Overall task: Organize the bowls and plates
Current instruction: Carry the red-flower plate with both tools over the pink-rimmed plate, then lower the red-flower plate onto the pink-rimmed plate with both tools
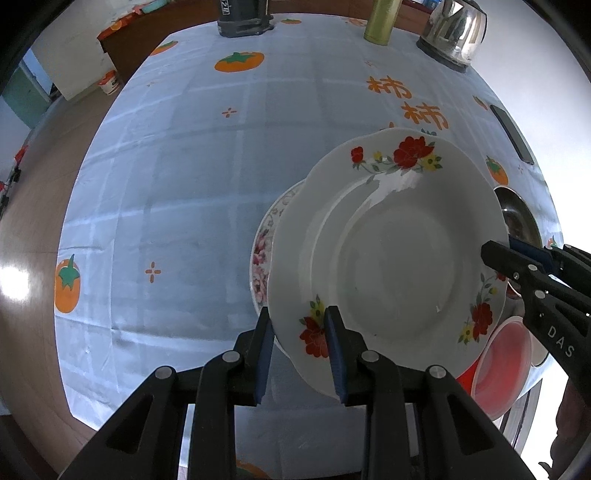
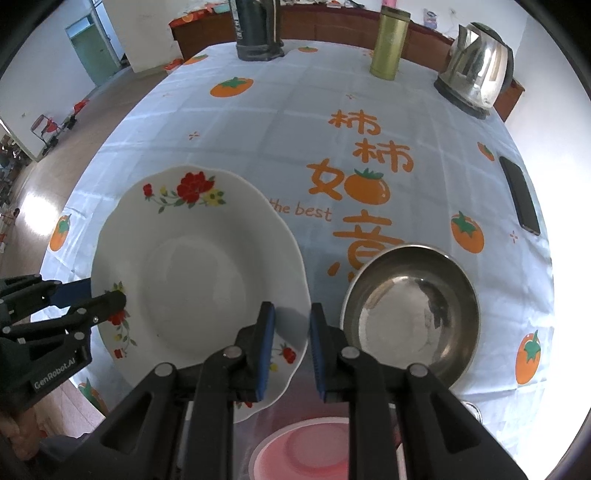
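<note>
A white plate with red flowers [image 1: 391,251] [image 2: 195,280] hangs tilted over the table, gripped from both sides. My left gripper [image 1: 297,310] [image 2: 110,297] is shut on its near-left rim, one pad above and one below. On the opposite rim my right gripper [image 2: 291,305] [image 1: 496,256] is shut as well. Under the plate lies a second plate with pink flowers [image 1: 262,251], mostly hidden. A steel bowl [image 2: 410,314] [image 1: 517,214] stands to the right, and a pink plastic bowl [image 2: 306,450] [image 1: 502,365] sits at the near edge.
On the persimmon-print tablecloth [image 2: 295,122], a steel kettle [image 2: 476,81], a gold flask [image 2: 389,44] and a dark device [image 2: 258,33] line the far edge. A black phone [image 2: 521,195] lies at the right. Floor drops off past the left edge.
</note>
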`<state>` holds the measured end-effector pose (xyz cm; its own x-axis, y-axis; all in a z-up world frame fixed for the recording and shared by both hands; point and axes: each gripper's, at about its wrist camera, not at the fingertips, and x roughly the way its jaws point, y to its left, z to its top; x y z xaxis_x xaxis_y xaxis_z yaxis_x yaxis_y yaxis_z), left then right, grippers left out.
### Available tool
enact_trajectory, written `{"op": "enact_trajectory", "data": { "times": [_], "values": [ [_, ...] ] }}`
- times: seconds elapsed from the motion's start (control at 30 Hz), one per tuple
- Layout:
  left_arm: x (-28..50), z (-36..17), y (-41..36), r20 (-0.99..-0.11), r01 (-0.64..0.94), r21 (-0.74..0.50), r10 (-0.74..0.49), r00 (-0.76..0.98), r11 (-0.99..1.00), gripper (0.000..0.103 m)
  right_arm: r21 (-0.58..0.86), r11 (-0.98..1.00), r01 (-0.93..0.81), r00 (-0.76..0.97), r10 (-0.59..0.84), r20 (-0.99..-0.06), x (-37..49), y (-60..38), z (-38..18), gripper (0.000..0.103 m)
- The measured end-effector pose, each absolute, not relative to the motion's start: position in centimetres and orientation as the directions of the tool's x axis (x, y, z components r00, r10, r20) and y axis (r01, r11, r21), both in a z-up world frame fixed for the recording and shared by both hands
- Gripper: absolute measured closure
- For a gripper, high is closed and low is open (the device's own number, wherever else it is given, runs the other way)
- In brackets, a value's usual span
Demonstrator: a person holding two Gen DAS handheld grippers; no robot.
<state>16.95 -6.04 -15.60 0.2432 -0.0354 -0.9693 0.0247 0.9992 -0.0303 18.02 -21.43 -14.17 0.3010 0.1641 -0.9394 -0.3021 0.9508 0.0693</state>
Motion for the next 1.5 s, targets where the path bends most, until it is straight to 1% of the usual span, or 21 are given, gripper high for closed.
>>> {"op": "enact_trajectory", "data": {
  "times": [1.5],
  "values": [
    [18.2, -17.2, -6.5, -0.981, 0.051, -0.037, -0.046, 0.187, 0.998, 0.073, 0.061, 0.951, -0.303, 0.253, 0.142, -0.957, 19.8, -21.5, -16.2, 0.082]
  ]
}}
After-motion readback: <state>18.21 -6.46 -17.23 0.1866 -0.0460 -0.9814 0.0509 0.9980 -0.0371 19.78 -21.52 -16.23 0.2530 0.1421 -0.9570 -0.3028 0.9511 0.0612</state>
